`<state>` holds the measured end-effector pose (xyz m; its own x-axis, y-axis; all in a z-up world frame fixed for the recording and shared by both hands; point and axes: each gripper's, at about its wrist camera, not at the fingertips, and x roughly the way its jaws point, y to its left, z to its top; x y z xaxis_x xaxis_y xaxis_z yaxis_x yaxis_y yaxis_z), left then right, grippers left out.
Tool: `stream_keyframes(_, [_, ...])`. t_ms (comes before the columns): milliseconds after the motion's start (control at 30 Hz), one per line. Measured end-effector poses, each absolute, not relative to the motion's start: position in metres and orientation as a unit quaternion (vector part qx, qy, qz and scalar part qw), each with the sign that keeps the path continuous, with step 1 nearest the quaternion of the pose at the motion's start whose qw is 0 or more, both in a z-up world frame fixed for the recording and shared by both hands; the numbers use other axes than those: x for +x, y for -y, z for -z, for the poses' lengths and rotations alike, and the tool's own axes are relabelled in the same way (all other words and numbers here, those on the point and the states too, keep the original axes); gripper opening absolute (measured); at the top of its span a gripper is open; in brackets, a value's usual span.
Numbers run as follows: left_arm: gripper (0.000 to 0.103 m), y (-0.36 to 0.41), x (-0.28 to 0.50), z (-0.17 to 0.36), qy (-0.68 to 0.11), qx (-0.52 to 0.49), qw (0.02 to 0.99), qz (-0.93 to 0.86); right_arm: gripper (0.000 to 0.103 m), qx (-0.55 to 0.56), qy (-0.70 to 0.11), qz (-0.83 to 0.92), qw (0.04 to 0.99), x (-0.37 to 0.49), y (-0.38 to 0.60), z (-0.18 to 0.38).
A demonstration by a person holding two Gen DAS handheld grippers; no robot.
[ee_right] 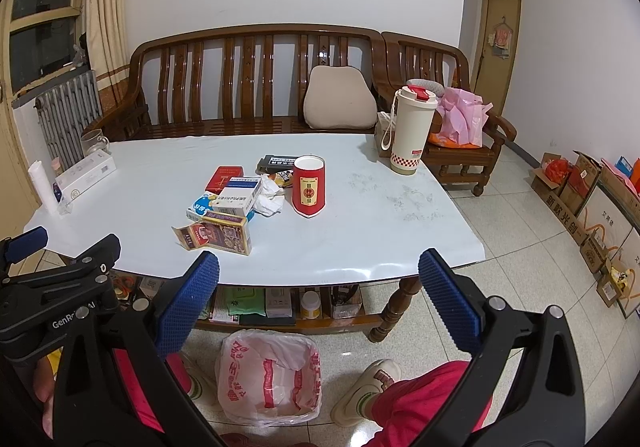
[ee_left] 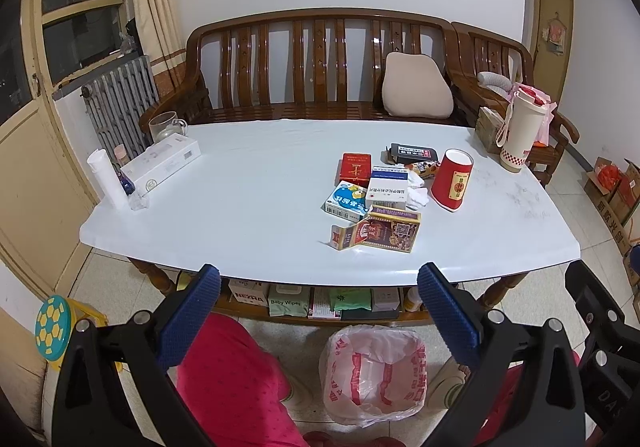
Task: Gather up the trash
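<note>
A pile of trash lies on the white table (ee_left: 224,207): a red paper cup (ee_left: 452,180) on its side, a brown cigarette box (ee_left: 390,233), a white medicine box (ee_left: 387,191), a red box (ee_left: 355,166), a black box (ee_left: 414,153) and crumpled tissue (ee_left: 420,196). The cup (ee_right: 308,189) and brown box (ee_right: 222,234) also show in the right wrist view. A bin lined with a red-printed plastic bag (ee_left: 374,373) (ee_right: 269,377) stands on the floor before the table. My left gripper (ee_left: 318,311) and right gripper (ee_right: 318,297) are open and empty, held above the floor short of the table's near edge.
A white thermos (ee_right: 411,127) stands at the table's far right, a long white box (ee_left: 162,163) and glass mug (ee_left: 164,125) at the far left. A wooden bench (ee_left: 320,59) is behind. Cardboard boxes (ee_right: 580,199) line the right wall. The person's red-trousered legs (ee_left: 236,383) flank the bin.
</note>
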<state>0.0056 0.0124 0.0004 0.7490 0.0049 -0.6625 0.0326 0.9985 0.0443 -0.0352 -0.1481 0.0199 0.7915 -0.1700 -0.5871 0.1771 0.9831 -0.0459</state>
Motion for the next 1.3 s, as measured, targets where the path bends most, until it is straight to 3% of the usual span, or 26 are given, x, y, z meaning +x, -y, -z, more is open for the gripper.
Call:
stream_keyframes(767, [0.096, -0.014, 0.023, -0.004, -0.382, 0.033, 0.923, 0.03, 0.098, -0.007, -0.308, 0.089, 0.947, -0.032, 0.158, -0.018])
stream_keyframes(1300, [0.096, -0.035, 0.103, -0.01, -0.459, 0.091, 0.879, 0.089, 0.098, -0.091, -0.35, 0.01, 0.932, 0.021, 0.183, -0.025])
